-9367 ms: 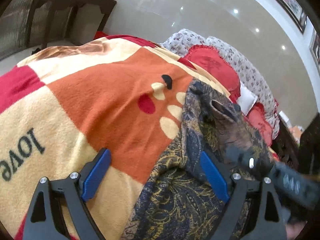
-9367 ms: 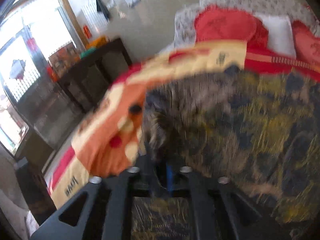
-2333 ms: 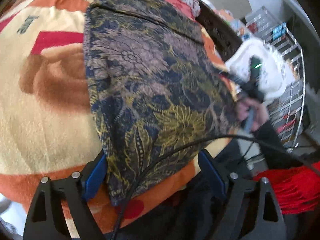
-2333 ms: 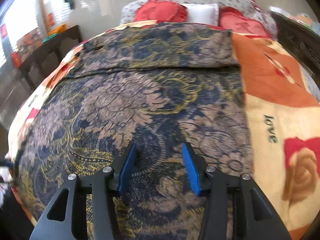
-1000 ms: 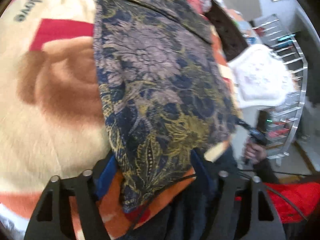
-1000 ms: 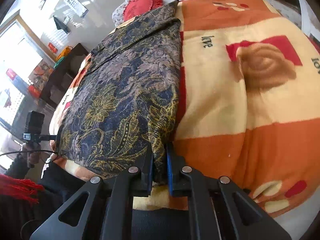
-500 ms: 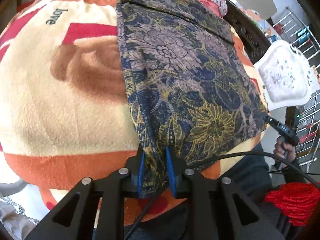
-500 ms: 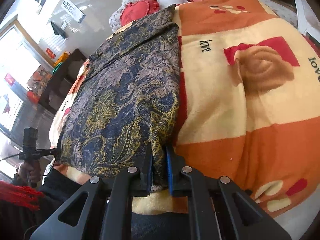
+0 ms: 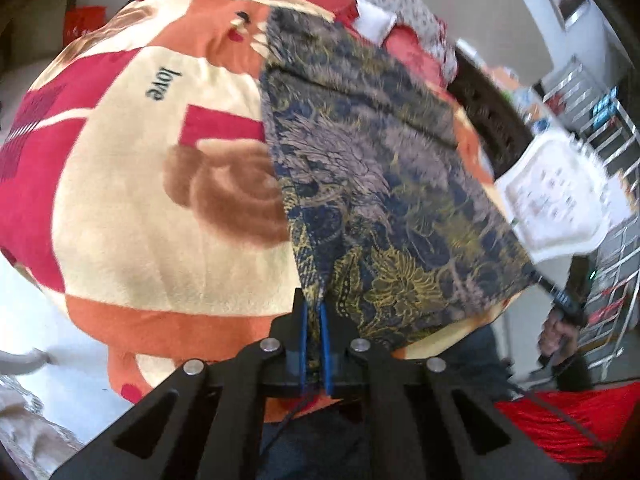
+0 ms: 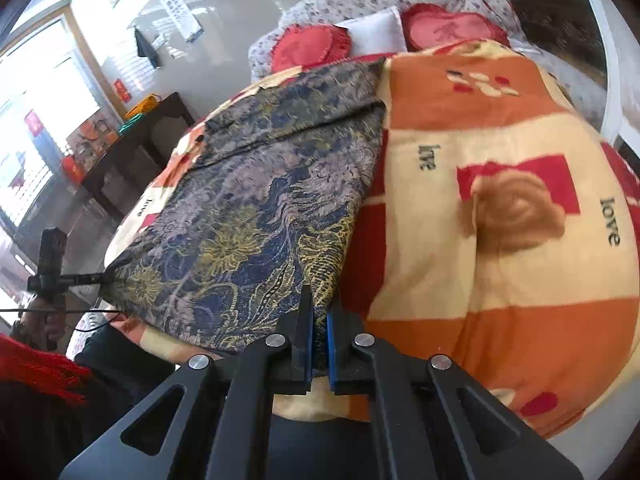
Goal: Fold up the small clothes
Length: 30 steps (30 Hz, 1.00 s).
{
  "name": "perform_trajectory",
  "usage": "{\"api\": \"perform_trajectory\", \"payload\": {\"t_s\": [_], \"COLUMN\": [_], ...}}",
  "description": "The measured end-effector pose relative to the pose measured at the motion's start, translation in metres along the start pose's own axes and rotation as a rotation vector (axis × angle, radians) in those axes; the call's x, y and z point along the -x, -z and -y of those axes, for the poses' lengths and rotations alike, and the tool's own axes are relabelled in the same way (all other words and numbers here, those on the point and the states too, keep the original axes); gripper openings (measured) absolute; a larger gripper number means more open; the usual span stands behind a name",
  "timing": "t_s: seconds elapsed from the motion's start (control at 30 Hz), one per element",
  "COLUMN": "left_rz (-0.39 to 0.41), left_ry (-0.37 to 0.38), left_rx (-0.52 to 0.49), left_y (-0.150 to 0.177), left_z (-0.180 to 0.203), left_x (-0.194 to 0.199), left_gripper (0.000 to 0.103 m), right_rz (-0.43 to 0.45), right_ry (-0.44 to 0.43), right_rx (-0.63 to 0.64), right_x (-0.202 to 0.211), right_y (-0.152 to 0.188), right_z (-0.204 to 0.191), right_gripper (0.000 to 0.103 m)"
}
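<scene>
Both claws are pinched nearly closed on the near hem of the garment [image 9: 372, 184]: our left gripper [image 9: 313, 330] clamps one bottom corner between its blue pads, and our right gripper [image 10: 319, 330] clamps the opposite bottom corner the same way. From either claw the cloth runs away toward twelve o'clock, its long axis pointing straight up the bed to the pillows [image 10: 376, 36]. In the left view the fabric spreads toward one and two o'clock; in the right view it spreads toward ten and eleven, so the piece lies between our hands, each equally near its own corner. We judge the coming fold will carry this near edge toward twelve o'clock, onto the far end. The garment is thin, limp woven cloth, dark blue with gold and grey flowers, roughly rectangular. It rests on a plush fleece blanket [image 10: 500, 280] in orange, cream and red blocks.
</scene>
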<state>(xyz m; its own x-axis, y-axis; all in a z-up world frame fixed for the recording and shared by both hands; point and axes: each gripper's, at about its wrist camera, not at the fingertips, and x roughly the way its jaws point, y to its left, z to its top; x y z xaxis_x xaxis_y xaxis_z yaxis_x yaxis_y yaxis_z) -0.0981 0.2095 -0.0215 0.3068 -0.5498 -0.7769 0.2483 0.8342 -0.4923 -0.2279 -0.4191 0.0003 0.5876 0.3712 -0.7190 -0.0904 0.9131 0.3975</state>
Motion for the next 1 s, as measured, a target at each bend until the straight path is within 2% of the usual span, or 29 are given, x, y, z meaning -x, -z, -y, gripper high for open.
{"api": "perform_trajectory", "payload": {"t_s": [0.1,0.37,0.5,0.57,0.73,0.9,1.0], "left_rz": [0.012,-0.023,0.023,0.069,0.180,0.310,0.346], "left_ry": [0.035,0.023,0.099,0.119,0.103,0.119,0.107], "left_rx": [0.039,0.067,0.091,0.061,0.010,0.142,0.177], "left_y": [0.004,0.030,0.027,0.008,-0.065,-0.145,-0.185], "left_z": [-0.006,-0.021,-0.019,-0.012,0.000,-0.016,-0.021], "left_x": [0.007,0.032,0.055,0.054,0.026,-0.005,-0.026], "left_gripper": [0.004,0.004,0.004,0.004,0.004,0.004,0.004], "right_rz": [-0.026,-0.116,-0.158,-0.137,0.034,0.144,0.181], "right_ry": [-0.041,-0.088,-0.115,-0.108,-0.039,0.035,0.058], "right_rx": [0.006,-0.023,-0.004,0.006,-0.001,-0.010,-0.041], "right_x": [0.005,0.014,0.029,0.031,0.011,-0.038,-0.070], "right_y": [0.004,0.031,0.038,0.029,-0.034,-0.101,-0.137], "right_z": [-0.008,-0.012,-0.018,-0.018,-0.005,0.003,0.009], "right_gripper": [0.019,0.018,0.018,0.018,0.018,0.018,0.018]}}
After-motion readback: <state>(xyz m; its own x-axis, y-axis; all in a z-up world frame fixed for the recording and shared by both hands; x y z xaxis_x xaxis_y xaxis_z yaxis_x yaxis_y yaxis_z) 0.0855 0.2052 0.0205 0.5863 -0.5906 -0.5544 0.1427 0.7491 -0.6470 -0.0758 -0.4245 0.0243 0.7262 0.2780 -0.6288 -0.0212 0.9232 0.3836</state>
